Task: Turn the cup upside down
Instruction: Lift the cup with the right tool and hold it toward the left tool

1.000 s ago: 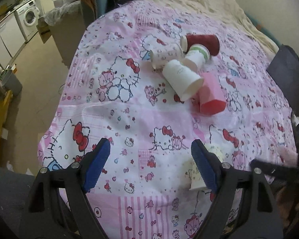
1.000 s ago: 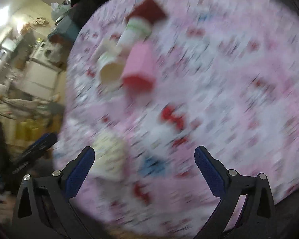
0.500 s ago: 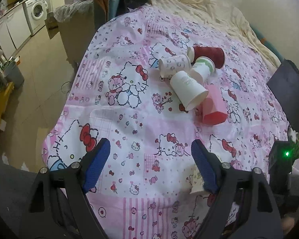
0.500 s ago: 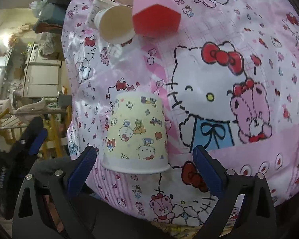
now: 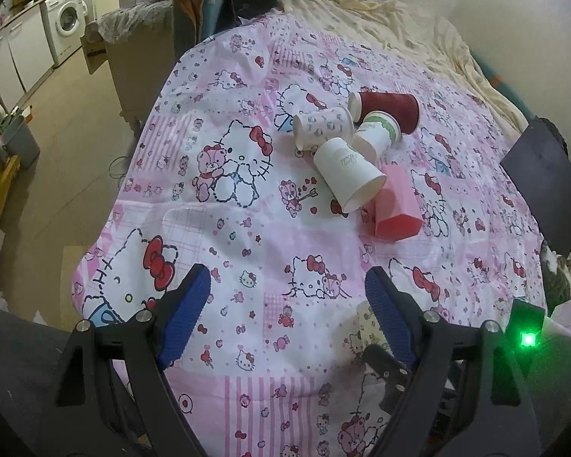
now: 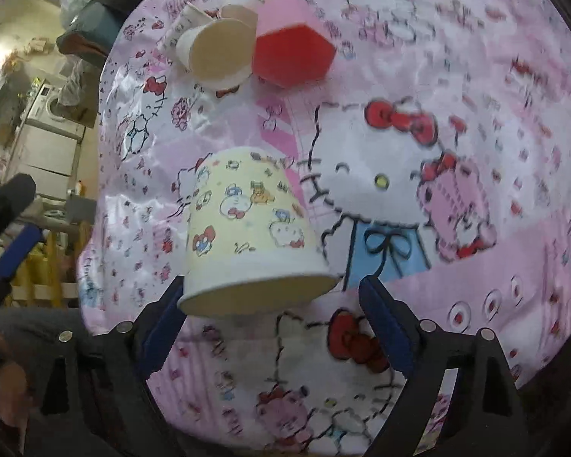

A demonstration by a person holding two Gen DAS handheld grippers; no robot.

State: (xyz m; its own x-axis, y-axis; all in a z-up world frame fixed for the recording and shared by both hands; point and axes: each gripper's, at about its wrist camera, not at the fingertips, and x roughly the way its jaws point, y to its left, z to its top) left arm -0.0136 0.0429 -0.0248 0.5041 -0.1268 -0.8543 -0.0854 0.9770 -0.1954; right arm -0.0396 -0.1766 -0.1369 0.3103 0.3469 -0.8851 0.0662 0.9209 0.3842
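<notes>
A pale yellow cartoon-print paper cup (image 6: 247, 228) lies tilted on the pink Hello Kitty cloth (image 6: 456, 95), its open rim toward the camera, between the tips of my open right gripper (image 6: 272, 302); the left pad is at the rim. The same cup (image 5: 365, 325) shows in the left wrist view, partly hidden behind the right finger of my open, empty left gripper (image 5: 287, 293). The right gripper's body with a green light (image 5: 529, 339) is at the lower right there.
Several cups lie on their sides mid-cloth: a white one (image 5: 348, 175), a pink hexagonal one (image 5: 397, 205), a printed one (image 5: 321, 127), a green-banded one (image 5: 378, 135) and a dark red one (image 5: 386, 108). A black panel (image 5: 544, 179) is at right. The cloth edge drops to the floor (image 5: 68, 144) at left.
My right gripper has closed in on the yellow cup, whose rim now sits between its tips and looks tilted. The left view has shifted slightly back and up.
</notes>
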